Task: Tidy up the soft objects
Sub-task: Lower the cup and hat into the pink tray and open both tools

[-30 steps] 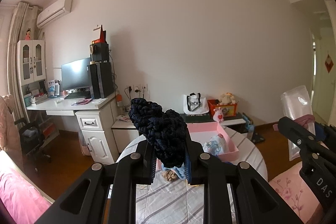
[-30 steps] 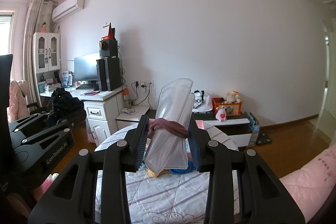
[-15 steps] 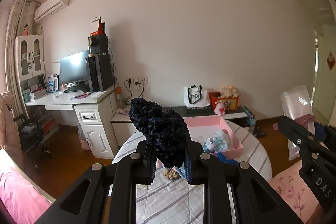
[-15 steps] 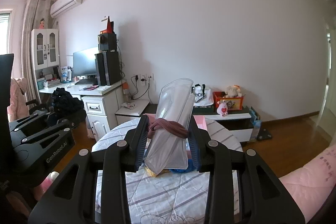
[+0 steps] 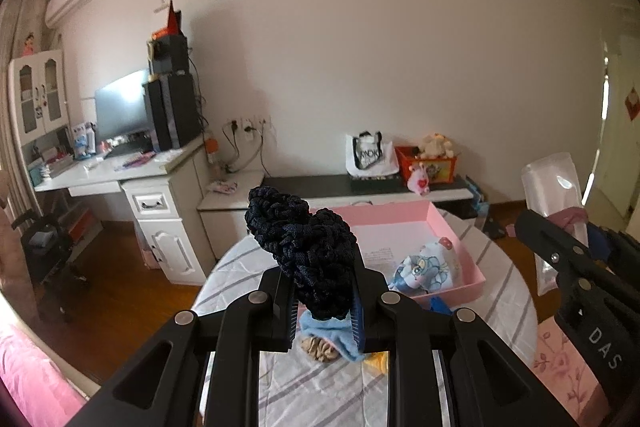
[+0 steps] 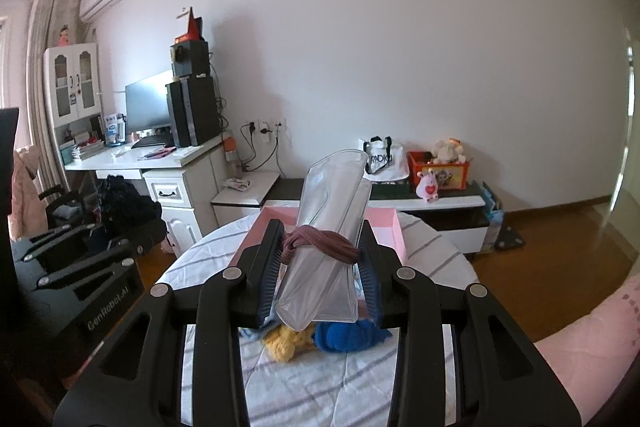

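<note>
Left gripper (image 5: 325,301) pinches a dark navy knitted bundle (image 5: 305,249); right gripper (image 6: 320,277) pinches a rolled clear plastic pouch (image 6: 329,239) tied with a maroon band (image 6: 320,243). You hold both raised above the round table (image 5: 508,303) with its striped cloth. Compared with a second ago, the view has tipped down and the table and pink tray (image 5: 452,231) at its far edge sit lower and fuller in frame, so you're likely closing in to place. Tray already holds a cartoon-print soft item (image 5: 430,267) near its right wall. Loose yellow (image 6: 286,345) and blue (image 6: 346,337) pieces lie at the near edge, still unsorted. Pouch long axis runs up and away, leaning right, open end topmost. Bundle stands upright, leaning left.
</note>
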The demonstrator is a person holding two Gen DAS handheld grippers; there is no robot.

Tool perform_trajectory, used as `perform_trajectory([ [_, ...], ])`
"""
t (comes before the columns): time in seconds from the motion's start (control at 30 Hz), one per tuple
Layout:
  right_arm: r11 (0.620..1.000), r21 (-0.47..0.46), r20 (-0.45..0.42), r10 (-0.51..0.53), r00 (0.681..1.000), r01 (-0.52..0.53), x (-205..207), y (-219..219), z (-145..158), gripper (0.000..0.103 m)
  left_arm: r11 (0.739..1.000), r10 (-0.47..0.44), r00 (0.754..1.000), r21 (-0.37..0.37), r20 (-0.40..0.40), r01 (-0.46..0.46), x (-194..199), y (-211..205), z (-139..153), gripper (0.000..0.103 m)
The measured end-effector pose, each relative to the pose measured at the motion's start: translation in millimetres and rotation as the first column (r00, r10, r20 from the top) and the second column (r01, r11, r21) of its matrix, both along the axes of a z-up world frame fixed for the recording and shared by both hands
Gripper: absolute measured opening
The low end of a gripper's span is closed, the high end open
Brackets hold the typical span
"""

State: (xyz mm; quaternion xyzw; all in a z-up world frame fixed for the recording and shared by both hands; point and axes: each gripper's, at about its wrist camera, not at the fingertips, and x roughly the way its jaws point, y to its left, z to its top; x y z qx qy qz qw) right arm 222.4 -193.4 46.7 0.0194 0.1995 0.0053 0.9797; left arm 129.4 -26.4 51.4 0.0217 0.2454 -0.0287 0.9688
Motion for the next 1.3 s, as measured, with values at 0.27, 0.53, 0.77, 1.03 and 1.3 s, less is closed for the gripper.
perform_trajectory([
  [0.27, 0.998, 0.057, -0.092, -0.005, 0.996, 0.01, 80.7, -20.4, -34.1, 0.033, 1.0, -0.009, 0.995, 0.002, -0.094, 0.009, 129.1, -3.3, -9.1, 0.018],
  [0.53, 0.996, 0.093, -0.182, 0.006, 0.983, 0.011, 154.3, -37.8, -71.2, 0.033, 0.999, -0.051, 0.979, 0.005, -0.198, 0.053, 268.9, -16.3, -34.0, 0.018],
  [0.77, 0.994, 0.107, -0.223, 0.012, 0.975, 0.012, 192.2, -49.7, -90.6, 0.033, 0.998, -0.065, 0.954, 0.002, -0.294, 0.069, 382.0, -12.3, -54.1, 0.019],
  [1.03, 0.992, 0.129, -0.238, 0.04, 0.971, -0.01, 207.1, -51.3, -99.6, 0.038, 0.995, -0.096, 0.939, -0.027, -0.331, 0.092, 448.2, -6.9, -64.4, 0.019],
  [1.3, 0.993, 0.109, -0.201, -0.025, 0.979, 0.048, 197.8, -58.5, -92.7, 0.082, 0.997, -0.076, 0.947, -0.025, -0.313, 0.072, 457.1, -1.0, -73.2, 0.071],
])
